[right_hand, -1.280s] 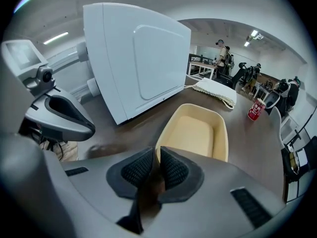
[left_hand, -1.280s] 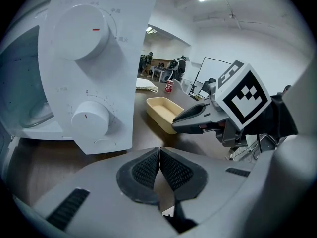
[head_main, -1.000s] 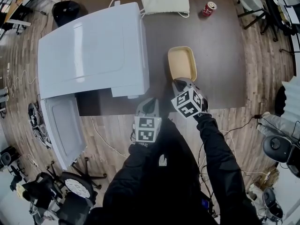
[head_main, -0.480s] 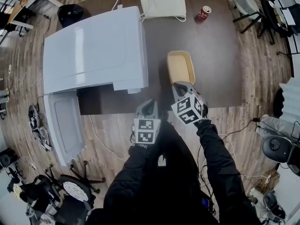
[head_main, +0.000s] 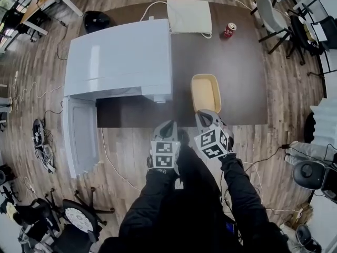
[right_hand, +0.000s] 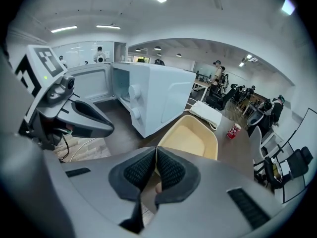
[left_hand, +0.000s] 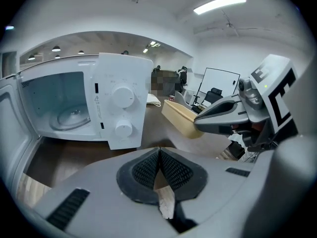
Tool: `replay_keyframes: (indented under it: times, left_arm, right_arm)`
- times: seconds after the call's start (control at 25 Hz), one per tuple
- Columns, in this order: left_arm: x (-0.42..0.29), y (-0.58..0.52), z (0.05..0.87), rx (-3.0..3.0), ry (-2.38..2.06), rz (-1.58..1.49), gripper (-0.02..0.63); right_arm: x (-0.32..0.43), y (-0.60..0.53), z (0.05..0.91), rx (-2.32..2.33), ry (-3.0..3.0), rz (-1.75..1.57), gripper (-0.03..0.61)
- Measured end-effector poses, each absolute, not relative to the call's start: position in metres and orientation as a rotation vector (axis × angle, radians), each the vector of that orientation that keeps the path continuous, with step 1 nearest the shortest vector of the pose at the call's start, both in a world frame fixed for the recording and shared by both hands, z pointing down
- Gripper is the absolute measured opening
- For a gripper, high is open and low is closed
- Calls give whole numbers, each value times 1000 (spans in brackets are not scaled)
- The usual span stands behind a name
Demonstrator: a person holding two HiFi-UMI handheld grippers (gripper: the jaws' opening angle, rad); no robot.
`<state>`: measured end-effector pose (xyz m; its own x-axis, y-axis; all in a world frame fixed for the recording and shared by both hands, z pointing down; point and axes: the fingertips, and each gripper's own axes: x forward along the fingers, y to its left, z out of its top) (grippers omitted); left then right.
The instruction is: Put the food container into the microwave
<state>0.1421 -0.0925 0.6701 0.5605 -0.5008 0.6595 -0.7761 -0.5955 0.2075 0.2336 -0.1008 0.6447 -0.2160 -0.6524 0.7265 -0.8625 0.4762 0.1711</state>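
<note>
The microwave (head_main: 121,57) sits far left on your bench (head_main: 242,78), door (head_main: 79,136) hanging open. The food container (head_main: 205,91) is just right of it. Your right gripper (head_main: 202,115) is at its near rim with the jaws pinched together. Your left gripper (head_main: 169,125) has its jaws together too, holding nothing.

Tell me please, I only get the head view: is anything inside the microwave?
Observer: The left gripper view looks straight into the open microwave: only its glass turntable is in there.
Operator: Has the right gripper grabbed the yellow box?
Observer: No. In its own view the right gripper has its jaws together on nothing, and the food container lies just ahead.
Operator: And the left one?
Observer: The left gripper is shut and empty as well.
</note>
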Motion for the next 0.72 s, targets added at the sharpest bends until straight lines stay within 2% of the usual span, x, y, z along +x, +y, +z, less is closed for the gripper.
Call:
replay_keyframes:
  times: [0.32,0.72]
  left_arm:
    - [81,-65,657,2327,-1056,722,32]
    - [-46,-26,652,2248,-1186,674,32]
  right_arm:
    - [176,-46,630,1256,-1939,334,30]
    - [41,22,630,1126,-1997,292,29]
